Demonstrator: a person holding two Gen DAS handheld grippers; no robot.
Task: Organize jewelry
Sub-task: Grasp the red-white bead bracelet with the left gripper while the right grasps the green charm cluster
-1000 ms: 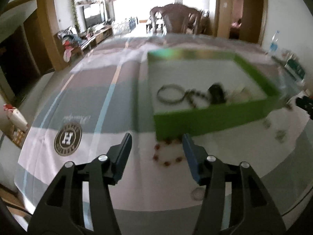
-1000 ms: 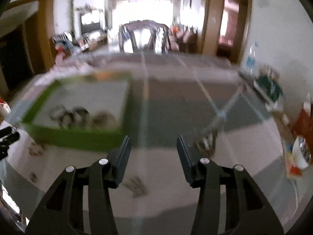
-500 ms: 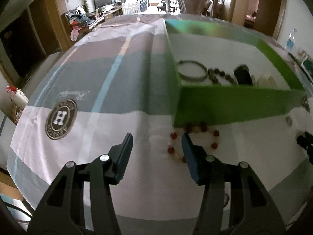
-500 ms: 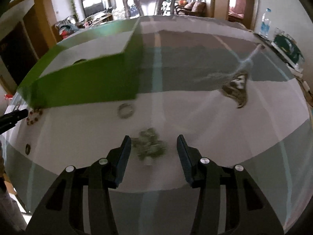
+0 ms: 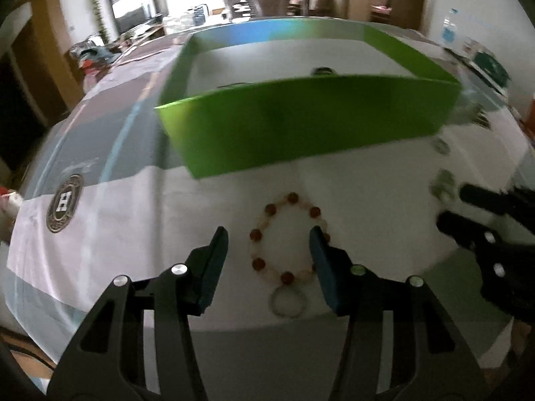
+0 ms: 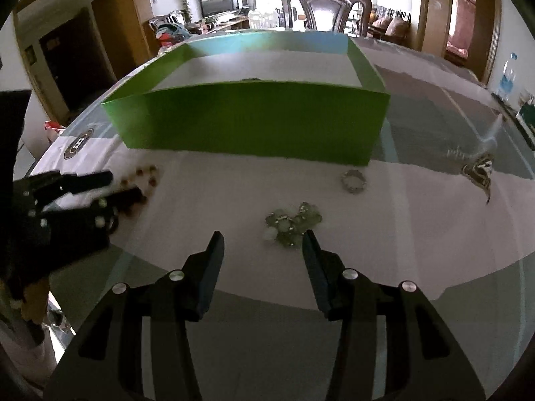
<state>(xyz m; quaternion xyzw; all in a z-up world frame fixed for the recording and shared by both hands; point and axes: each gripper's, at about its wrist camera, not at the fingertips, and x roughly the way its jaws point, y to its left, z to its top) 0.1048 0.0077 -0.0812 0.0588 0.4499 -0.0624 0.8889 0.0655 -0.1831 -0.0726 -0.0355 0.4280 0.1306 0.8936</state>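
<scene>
1. Both grippers have dropped low and close to the table over the last second. A second ago the views looked down into the green box (image 6: 247, 120) from above; now they look almost level at its near wall, so most of what's inside is hidden.

2. The left gripper (image 5: 269, 244) now straddles the red-and-pale bead bracelet (image 5: 289, 237), fingers spread wide, nothing pinched yet. The bracelet lies on the white cloth (image 5: 133, 220) just in front of the box's near wall, with its right side touching the inside of the right finger.

3. The right gripper (image 6: 262, 247) has lined up the same way on the greenish bead cluster (image 6: 292, 222), jaws wide apart and empty. The cluster sits just ahead of the tips, more toward the right finger.

4. Looks like two pickups at once are being set up, then a lift over the wall into the box.

5. Count of loose pieces on the cloth:
- one red bead bracelet
- one greenish bead cluster
- one small pale ring (image 5: 287, 302) near the table's front edge
- one sparkly ring-like piece (image 6: 352, 180) close to the box's near right corner
- one dark patterned piece (image 6: 479, 168) out toward the right edge

6. One green box, with a couple of dark bits barely peeking over its rim; can't count those.
</scene>
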